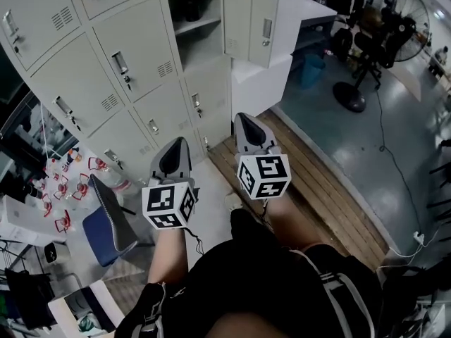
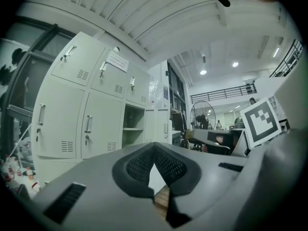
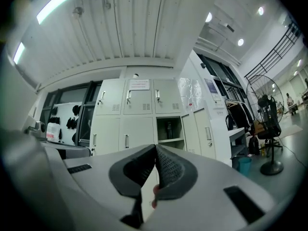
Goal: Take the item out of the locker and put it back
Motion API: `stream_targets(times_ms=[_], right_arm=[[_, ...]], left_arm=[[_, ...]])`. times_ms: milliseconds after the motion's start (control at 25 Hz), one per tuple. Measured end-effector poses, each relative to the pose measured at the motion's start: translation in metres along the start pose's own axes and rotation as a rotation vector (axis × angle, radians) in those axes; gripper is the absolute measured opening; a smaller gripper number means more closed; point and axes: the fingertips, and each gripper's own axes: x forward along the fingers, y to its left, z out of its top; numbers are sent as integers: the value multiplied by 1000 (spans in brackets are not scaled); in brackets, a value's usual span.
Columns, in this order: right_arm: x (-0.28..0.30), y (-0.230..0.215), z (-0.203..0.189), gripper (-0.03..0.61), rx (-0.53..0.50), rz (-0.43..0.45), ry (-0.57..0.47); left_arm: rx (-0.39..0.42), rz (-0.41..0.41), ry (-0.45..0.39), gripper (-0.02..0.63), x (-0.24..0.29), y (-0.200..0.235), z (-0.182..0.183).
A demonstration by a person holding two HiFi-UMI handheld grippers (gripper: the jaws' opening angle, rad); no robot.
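A grey bank of lockers (image 1: 106,69) stands ahead of me. One compartment (image 1: 199,27) is open, its door (image 1: 254,21) swung to the right. A small dark item (image 1: 191,9) stands on its upper shelf, and the right gripper view shows it as a dark bottle-like shape (image 3: 169,130). In the left gripper view the open compartment (image 2: 133,129) lies far off. My left gripper (image 1: 177,143) and right gripper (image 1: 244,118) are held side by side in front of the person, well short of the lockers. Both are shut with nothing between their pads.
A strip of wooden flooring (image 1: 310,189) runs along the lockers' base. A blue chair (image 1: 106,224) and a table with red-handled items (image 1: 67,189) are at the left. A standing fan (image 1: 391,20), a blue bin (image 1: 312,67) and a floor cable (image 1: 394,160) are at the right.
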Motion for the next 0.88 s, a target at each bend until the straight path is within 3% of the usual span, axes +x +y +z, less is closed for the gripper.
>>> stream_targets(times_ms=[560,880], right_arm=[[250,-107,-1,15,26,87,28],[342,-130,1,15,28,126,17]], left_arm=[[19,83,13,12,253,82,36],[26,123,30,12,331,122,38]])
